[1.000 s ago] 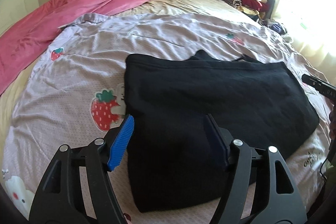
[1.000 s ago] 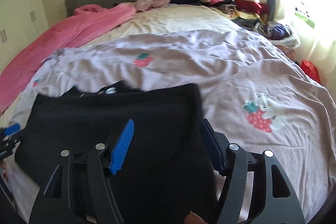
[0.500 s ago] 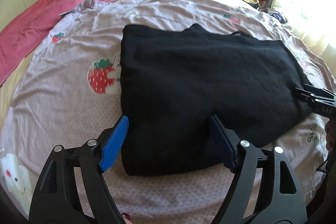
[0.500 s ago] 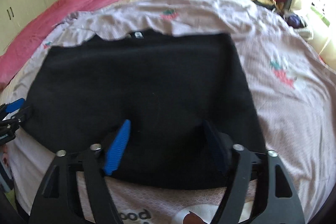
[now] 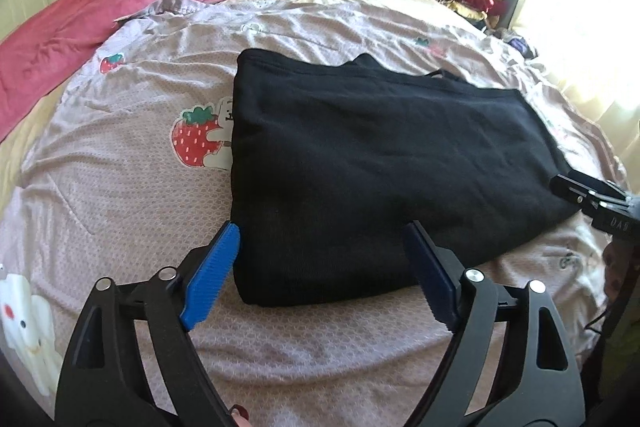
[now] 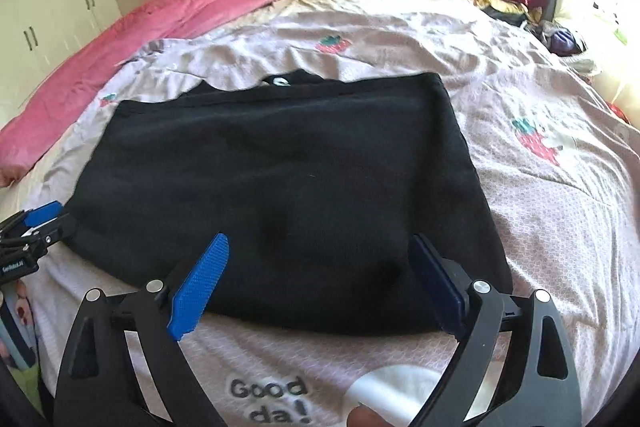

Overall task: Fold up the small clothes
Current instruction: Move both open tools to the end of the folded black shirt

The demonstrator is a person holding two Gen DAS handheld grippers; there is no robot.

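right hand-held gripper (image 6: 320, 283): jaws opening, empty | folded black garment (image 6: 280, 187): flat on bed (image 6: 560, 207), just beyond gripper | left hand-held gripper (image 6: 36, 227): at garment's left edge

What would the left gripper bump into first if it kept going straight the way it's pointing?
Most likely the folded black garment. The left gripper, its jaws opening with nothing pinched between them, points down at the garment's near corner on the strawberry-print bedsheet. Depth is hard to judge, so it may touch the sheet just before it.

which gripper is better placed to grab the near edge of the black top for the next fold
Roughly even, slight edge to the left. The left gripper, jaws opening, brackets the near left corner of the black top. The right gripper, also opening, faces mid-hem, no corner.
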